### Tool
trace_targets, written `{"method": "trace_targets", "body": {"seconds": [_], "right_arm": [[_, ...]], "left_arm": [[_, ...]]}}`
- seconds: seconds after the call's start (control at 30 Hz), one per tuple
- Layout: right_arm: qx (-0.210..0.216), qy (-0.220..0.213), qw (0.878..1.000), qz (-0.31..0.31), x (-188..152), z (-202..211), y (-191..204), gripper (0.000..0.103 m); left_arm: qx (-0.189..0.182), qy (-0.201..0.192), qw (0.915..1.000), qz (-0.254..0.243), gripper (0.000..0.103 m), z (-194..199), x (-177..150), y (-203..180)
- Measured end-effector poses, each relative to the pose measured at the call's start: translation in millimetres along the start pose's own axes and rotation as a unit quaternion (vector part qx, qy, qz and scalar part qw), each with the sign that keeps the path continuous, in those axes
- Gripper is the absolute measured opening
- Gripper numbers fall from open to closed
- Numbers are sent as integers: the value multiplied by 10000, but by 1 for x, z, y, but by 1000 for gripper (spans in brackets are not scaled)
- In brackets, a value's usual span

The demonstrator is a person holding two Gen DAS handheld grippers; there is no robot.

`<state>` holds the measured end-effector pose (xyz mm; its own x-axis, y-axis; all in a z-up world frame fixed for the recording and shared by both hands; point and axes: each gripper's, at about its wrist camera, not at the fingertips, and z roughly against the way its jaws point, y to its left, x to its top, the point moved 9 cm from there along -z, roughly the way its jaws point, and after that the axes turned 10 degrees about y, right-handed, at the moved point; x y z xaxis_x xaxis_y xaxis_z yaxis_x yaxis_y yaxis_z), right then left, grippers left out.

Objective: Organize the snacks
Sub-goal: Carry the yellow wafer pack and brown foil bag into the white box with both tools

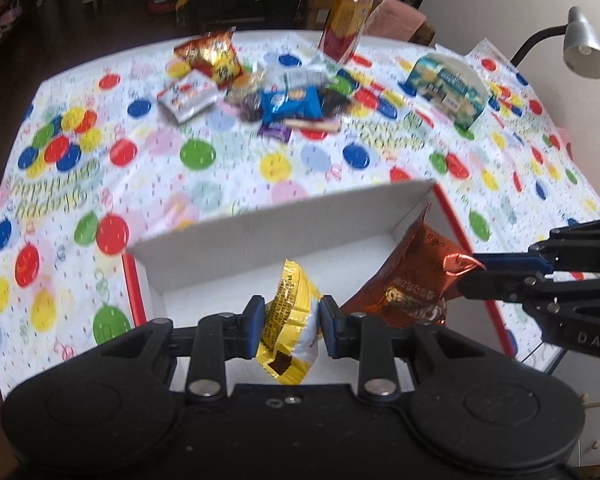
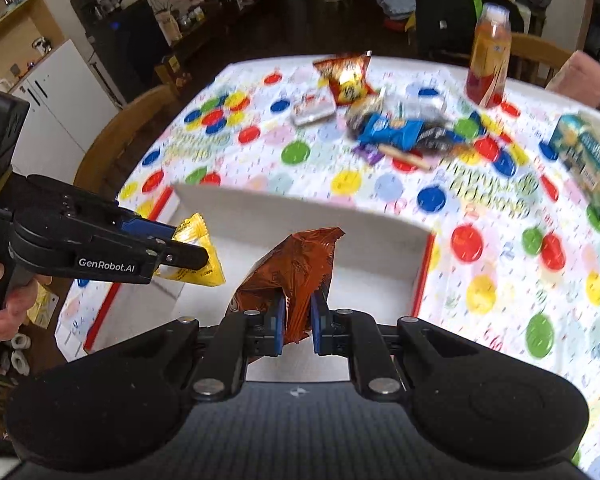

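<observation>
Yellow foil shows between the fingers of the left gripper (image 1: 292, 322), which is clenched on a small yellow snack packet (image 1: 290, 320) held above the near edge of a shallow white box (image 1: 260, 236) with red sides. Beside it, the right gripper (image 2: 297, 320) is clamped on the corner of a copper-orange snack bag (image 2: 296, 268), whose body hangs over the box's right half and appears to touch its floor, though the pictures do not settle this. The box sits at the near edge of a table covered with a cloth (image 1: 228, 160) printed in bright coloured dots.

Apart from these two packets, the box looks bare inside, so the sorting seems barely begun. Toward the far edge of the table lies a loose heap of snacks not yet gathered: a red and yellow bag (image 1: 210, 56), a silver and red packet (image 1: 186, 96), a blue packet (image 1: 292, 104) and several dark wrappers among them. A tall orange drink bottle (image 1: 346, 16) stands at the far edge, and a teal carton (image 1: 448, 88) rests near the far right corner. Both packets are in position for release into the box; the far heap remains to be carried over.
</observation>
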<state>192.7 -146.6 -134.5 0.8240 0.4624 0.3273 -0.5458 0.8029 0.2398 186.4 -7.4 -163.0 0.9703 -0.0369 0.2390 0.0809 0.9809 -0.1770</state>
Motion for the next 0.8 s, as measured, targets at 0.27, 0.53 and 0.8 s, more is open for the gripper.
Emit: {"method": "trace_targets", "body": {"seconds": [0.27, 0.53, 0.8], "right_arm": [[8, 281, 9996, -102, -22, -41, 2, 13], [-39, 568, 9983, -132, -32, -67, 1, 13], [-55, 689, 9976, -89, -40, -73, 4, 13]], "left_arm": [[98, 243, 9996, 142, 27, -36, -18, 4], [175, 501, 9985, 134, 27, -63, -28, 3], [197, 672, 9975, 113, 28, -76, -36, 1]]}}
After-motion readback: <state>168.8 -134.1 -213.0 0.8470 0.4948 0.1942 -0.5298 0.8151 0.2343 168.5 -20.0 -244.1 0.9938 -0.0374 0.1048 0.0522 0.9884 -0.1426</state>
